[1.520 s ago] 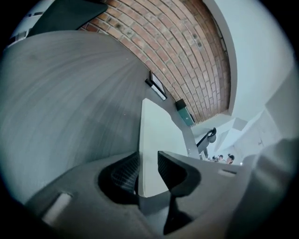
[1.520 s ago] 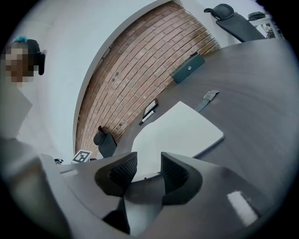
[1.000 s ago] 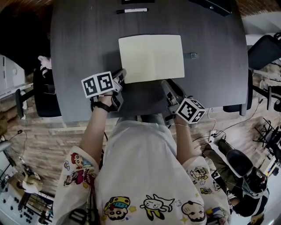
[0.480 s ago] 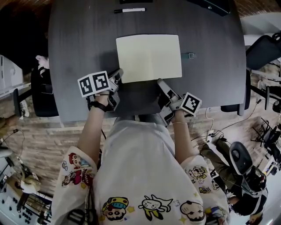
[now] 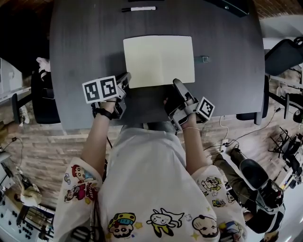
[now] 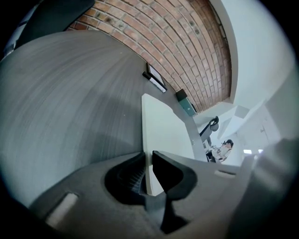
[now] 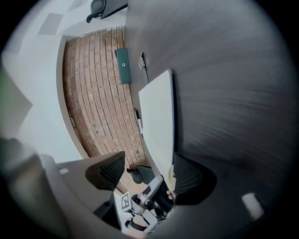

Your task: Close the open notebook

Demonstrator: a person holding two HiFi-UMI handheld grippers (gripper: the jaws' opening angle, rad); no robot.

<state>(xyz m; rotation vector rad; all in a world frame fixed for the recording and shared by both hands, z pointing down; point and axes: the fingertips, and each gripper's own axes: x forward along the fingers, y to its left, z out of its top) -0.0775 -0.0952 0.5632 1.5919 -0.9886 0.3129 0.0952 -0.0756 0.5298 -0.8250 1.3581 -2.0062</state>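
Note:
The open notebook (image 5: 158, 60) lies flat on the dark table (image 5: 85, 47), its pale blank pages up. My left gripper (image 5: 127, 78) sits at its near left corner; in the left gripper view the left gripper (image 6: 149, 161) is shut on the thin white edge of the notebook (image 6: 166, 130). My right gripper (image 5: 176, 87) is at the notebook's near right edge, rolled onto its side. Its jaws have just been opening and stand wide. In the right gripper view the notebook (image 7: 159, 121) reaches in between the jaws of the right gripper (image 7: 149, 163), untouched by the pads.
A pen (image 5: 137, 9) lies at the table's far edge. A small clip (image 5: 203, 59) rests just right of the notebook. Dark chairs stand at the left (image 5: 42, 99) and right (image 5: 284, 52) of the table. A brick wall lies beyond the table.
The right gripper has rolled onto its side, opened its jaws wide and edged left toward the notebook's near edge. The left gripper has stayed at the near left corner.

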